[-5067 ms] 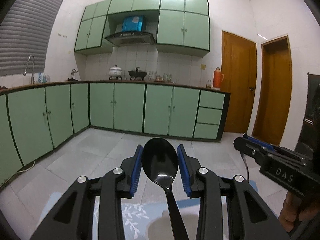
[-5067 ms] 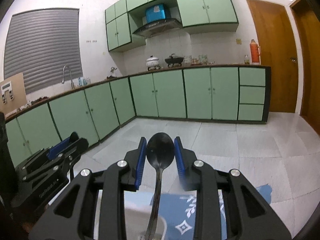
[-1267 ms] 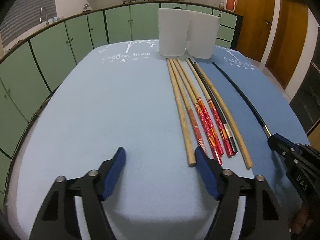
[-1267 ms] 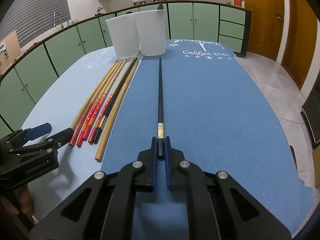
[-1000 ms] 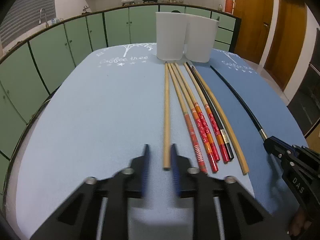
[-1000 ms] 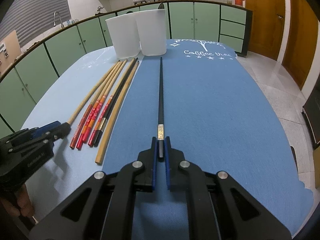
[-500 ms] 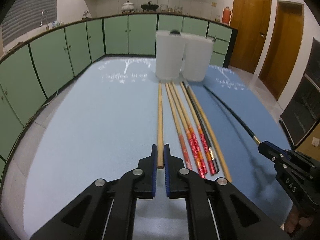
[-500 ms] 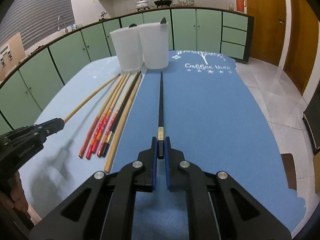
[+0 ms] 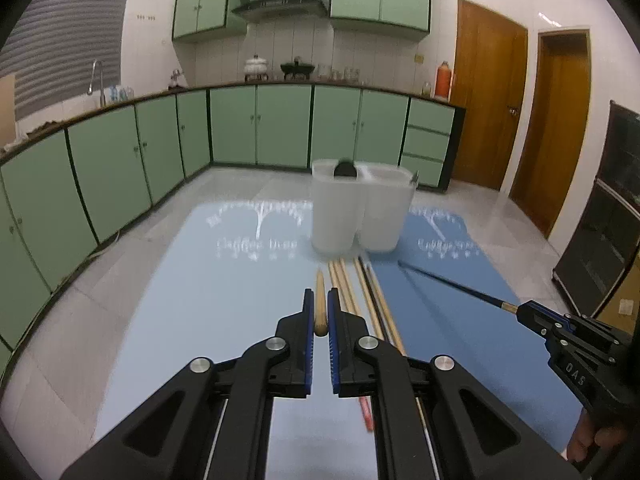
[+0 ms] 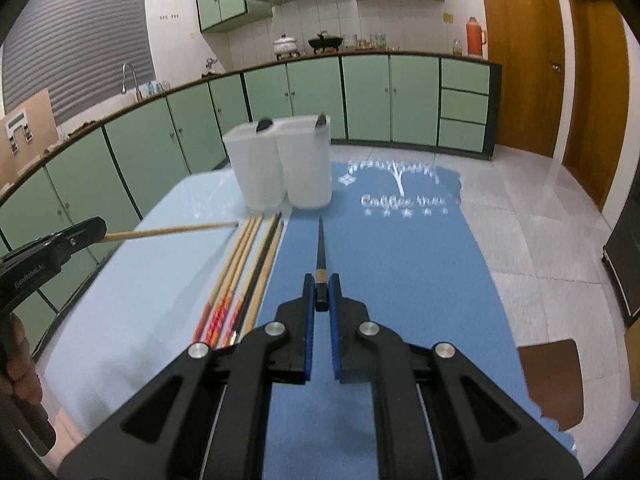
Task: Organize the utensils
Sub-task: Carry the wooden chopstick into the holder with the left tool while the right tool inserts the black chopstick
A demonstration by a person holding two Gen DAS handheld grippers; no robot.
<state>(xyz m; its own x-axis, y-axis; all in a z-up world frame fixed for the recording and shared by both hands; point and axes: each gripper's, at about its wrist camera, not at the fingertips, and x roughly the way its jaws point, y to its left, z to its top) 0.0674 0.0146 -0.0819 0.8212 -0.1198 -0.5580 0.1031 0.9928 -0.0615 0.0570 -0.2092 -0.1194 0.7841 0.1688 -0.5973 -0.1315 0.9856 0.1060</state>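
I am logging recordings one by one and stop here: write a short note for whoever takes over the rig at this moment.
Left tool: shut on a plain wooden chopstick, lifted off the table.
Right tool: shut on a black chopstick, also lifted.
Remaining chopsticks lie side by side on the blue cloth, in front of two white cups.
Done: a dark utensil tip shows in each cup.
Left: put both held chopsticks away, probably in the cups, then the rest.
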